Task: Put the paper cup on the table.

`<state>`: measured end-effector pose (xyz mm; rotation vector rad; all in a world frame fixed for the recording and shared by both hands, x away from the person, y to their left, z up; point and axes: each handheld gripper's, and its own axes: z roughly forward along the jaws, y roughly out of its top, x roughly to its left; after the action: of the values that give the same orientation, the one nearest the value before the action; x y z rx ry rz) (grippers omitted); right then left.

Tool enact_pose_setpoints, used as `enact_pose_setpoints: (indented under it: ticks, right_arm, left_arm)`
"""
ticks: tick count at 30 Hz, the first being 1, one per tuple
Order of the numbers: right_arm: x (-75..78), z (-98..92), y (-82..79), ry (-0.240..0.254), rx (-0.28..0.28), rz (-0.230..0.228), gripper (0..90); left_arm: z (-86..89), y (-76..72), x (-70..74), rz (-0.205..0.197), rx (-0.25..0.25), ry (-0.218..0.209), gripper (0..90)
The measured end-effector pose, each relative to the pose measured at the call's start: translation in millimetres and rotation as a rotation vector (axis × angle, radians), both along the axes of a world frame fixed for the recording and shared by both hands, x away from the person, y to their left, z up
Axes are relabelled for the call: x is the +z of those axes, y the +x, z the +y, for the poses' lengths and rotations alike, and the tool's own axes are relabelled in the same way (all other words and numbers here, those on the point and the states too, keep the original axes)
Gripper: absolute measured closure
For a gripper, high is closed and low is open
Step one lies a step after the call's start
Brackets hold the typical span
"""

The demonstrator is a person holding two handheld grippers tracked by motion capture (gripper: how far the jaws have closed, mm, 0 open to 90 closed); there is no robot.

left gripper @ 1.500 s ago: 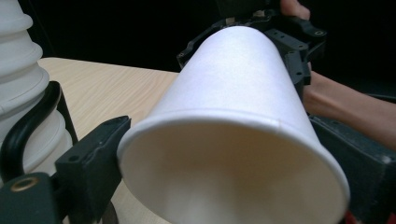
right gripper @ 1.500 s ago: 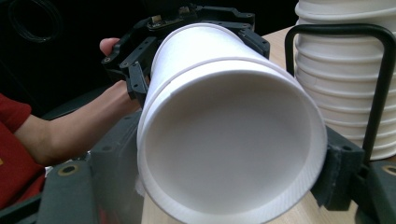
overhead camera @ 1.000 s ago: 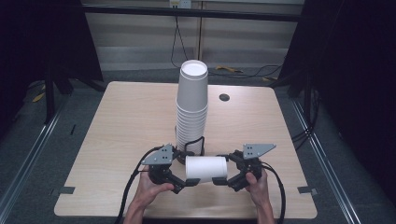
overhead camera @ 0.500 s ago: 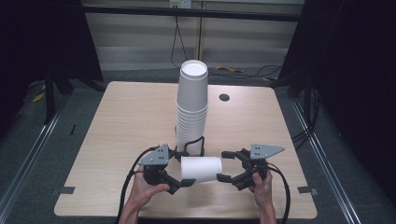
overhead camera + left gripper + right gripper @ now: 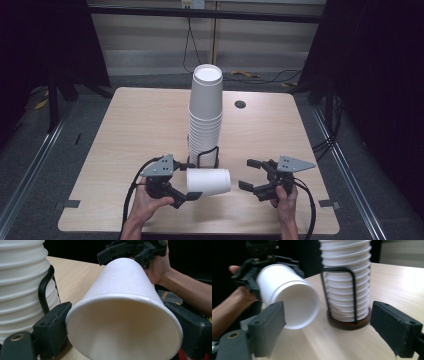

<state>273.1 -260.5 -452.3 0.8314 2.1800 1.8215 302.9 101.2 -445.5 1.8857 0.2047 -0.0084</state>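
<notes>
Sideways above the near part of the tabletop [image 5: 125, 130], a single white paper cup [image 5: 209, 181] is held by the left gripper [image 5: 186, 186], whose fingers [image 5: 51, 327] are closed on opposite sides of the cup close to its rolled rim, as the left gripper view shows. Gripped there, the cup is carried with its closed base pointing toward the right gripper [image 5: 248, 174], so that end is left free to be taken; that reading is a judgement. The right gripper is held well apart from the cup, its fingers [image 5: 268, 326] spread wide with nothing between them, and in the right gripper view the cup's base [image 5: 299, 305] is seen facing the gap, which suggests a handover or a regrasp is being lined up. Just behind the cup, a tall stack of white paper cups [image 5: 205, 117] is kept upright in a cup holder [image 5: 348, 322] made of a round dark wooden base and black wire loops, evidently so that the stack cannot topple while single cups are drawn off. The holder is stood near the middle of the tabletop, within easy reach of both hands. A small round dark grommet [image 5: 240, 104] is set in the far part of the tabletop. No brand, label or writing can be read on the cups, the holder or the grippers.
</notes>
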Motion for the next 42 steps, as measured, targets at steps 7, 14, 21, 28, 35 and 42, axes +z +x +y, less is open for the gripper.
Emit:
enact_pose_setpoints:
  ticks: [7, 14, 21, 28, 35, 42]
  right_arm:
    - [-6.2, -7.7, -4.1, 0.030, -0.087, -0.013, 12.7]
    - [-14.7, -14.0, -10.6, -0.011, -0.232, -0.040, 12.8]
    - [-27.1, -13.0, -14.7, -0.034, -0.379, -0.115, 12.7]
    - [-37.0, -7.1, -15.4, -0.046, -0.488, -0.178, 13.0]
    - [-45.3, -3.8, -15.6, -0.028, -0.553, -0.236, 13.1]
    - [-49.5, -3.3, -16.8, -0.023, -0.569, -0.247, 13.1]
  left_arm:
    - [10.8, -0.6, 4.7, 0.007, 0.025, 0.033, 11.1]
    - [21.7, -1.4, 12.2, 0.007, 0.035, 0.081, 11.2]
    - [35.7, 1.3, 13.0, 0.031, 0.068, 0.108, 11.2]
    - [45.5, 9.4, 16.4, 0.043, 0.110, 0.151, 11.2]
    - [55.1, 14.9, 19.7, 0.067, 0.128, 0.185, 11.2]
    - [63.5, 17.7, 21.7, 0.081, 0.148, 0.204, 11.2]
